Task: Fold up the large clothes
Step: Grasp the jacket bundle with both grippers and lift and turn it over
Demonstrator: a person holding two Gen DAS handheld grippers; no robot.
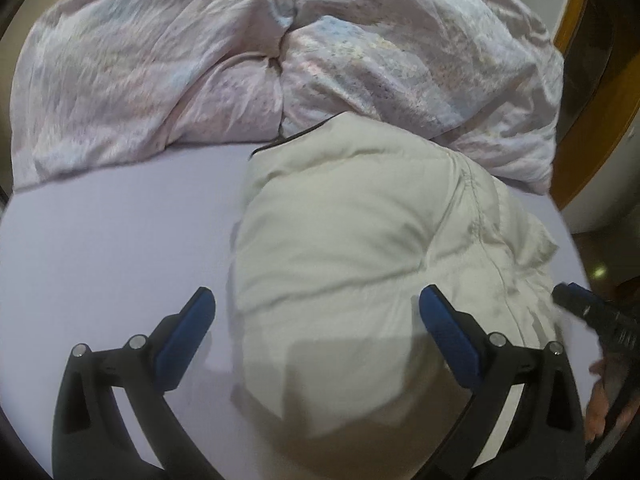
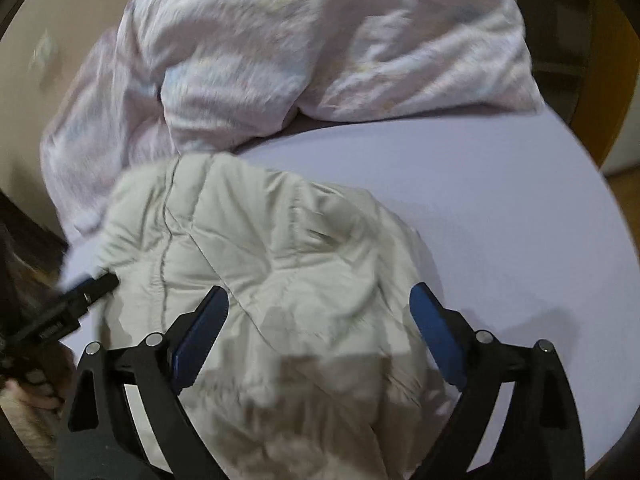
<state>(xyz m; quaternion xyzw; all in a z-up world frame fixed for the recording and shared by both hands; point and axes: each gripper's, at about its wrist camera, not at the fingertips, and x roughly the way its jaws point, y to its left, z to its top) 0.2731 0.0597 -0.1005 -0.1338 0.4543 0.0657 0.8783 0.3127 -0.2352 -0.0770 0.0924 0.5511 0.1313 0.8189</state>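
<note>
Cream quilted jacket [image 1: 352, 240] bunched on smooth lilac sheet [image 1: 120, 240]; crumpled duvet [image 1: 160, 60] behind.

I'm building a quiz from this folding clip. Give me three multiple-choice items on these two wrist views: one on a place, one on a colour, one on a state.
1. Where does the cream quilted puffy jacket lie?
A. on the lilac bed sheet, in front of the crumpled pale pink patterned duvet
B. on top of the duvet
C. on a wooden floor

2. What colour are the pads on the gripper fingers?
A. red
B. blue
C. white

3. How does the right gripper stand?
A. clamped shut on the duvet
B. shut on nothing
C. open, fingers spread above the jacket

Answers:
1 A, both views show the jacket on bare sheet with the duvet heaped behind it.
2 B, blue pads line the black fingers in both views.
3 C, the right wrist view shows a wide gap between the pads, with nothing pinched.
</note>
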